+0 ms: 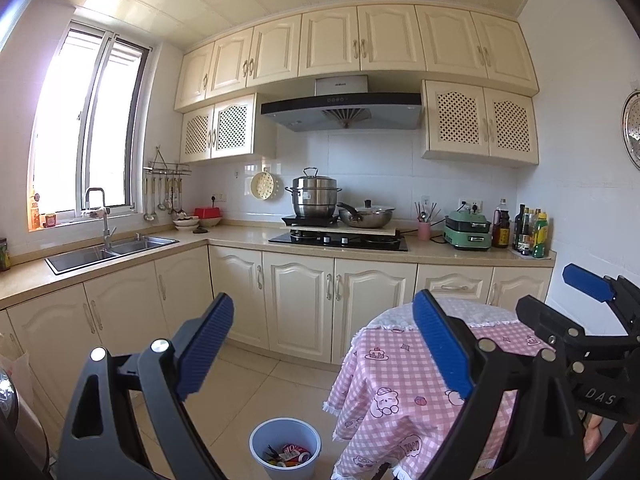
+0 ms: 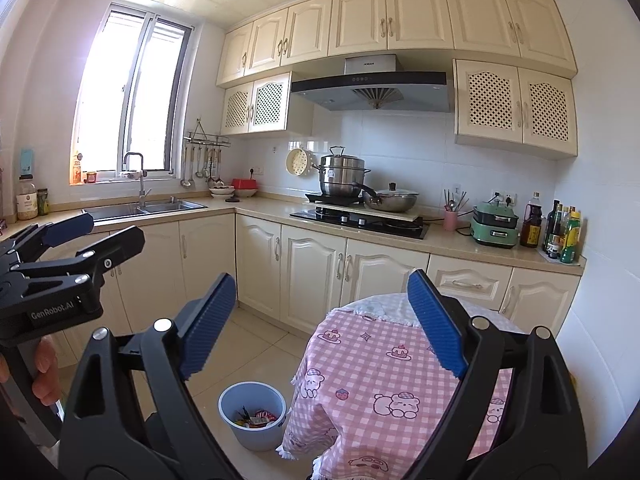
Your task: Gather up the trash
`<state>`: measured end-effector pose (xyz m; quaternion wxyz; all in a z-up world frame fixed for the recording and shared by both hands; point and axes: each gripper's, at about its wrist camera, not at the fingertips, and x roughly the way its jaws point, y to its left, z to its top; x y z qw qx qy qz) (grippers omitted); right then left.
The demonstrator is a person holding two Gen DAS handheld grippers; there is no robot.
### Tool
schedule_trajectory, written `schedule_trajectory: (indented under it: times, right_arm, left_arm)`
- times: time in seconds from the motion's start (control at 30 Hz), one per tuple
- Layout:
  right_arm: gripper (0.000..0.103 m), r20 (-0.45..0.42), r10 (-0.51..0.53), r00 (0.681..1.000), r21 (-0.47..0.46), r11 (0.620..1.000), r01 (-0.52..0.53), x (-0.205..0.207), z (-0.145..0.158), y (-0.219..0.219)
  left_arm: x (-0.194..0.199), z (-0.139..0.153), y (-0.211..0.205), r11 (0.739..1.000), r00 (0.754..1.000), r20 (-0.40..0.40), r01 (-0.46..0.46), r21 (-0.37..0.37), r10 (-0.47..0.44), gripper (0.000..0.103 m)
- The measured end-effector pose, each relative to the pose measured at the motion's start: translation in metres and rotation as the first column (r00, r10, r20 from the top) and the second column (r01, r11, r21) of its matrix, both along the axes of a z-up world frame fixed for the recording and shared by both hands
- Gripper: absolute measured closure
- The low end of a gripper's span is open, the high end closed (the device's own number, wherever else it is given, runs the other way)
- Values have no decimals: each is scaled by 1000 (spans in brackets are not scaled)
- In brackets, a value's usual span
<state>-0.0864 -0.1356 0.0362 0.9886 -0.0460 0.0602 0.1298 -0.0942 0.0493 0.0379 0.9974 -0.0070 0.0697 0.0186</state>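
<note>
Left wrist view: left gripper [image 1: 324, 344] is gaping wide, empty. Right gripper [image 2: 322, 324] likewise, both hovering above the trash-filled blue bucket [image 1: 285, 449]

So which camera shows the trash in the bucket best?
The left wrist view: it looks straighter down into the bucket, showing the wrappers clearly. The right wrist view shows the bucket too, smaller and off to one side.

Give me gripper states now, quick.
Left gripper: open, holding nothing.
Right gripper: open, holding nothing.

Black tool [image 1: 324, 344], ribbed blue pads [image 1: 206, 346]
</note>
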Motion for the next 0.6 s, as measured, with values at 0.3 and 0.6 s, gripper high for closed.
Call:
schedule_trajectory:
  times: [0.3, 0.6]
  right_arm:
    - [16, 1, 0, 1000, -5, 1000, 0, 2, 1, 1]
    - [16, -3, 2, 1000, -4, 1000, -2, 2, 0, 3]
  left_arm:
    - [2, -1, -1, 1000, 1000, -7, 0, 7, 0, 14]
    - [3, 0, 2, 1000, 1000, -7, -2, 12, 2, 14]
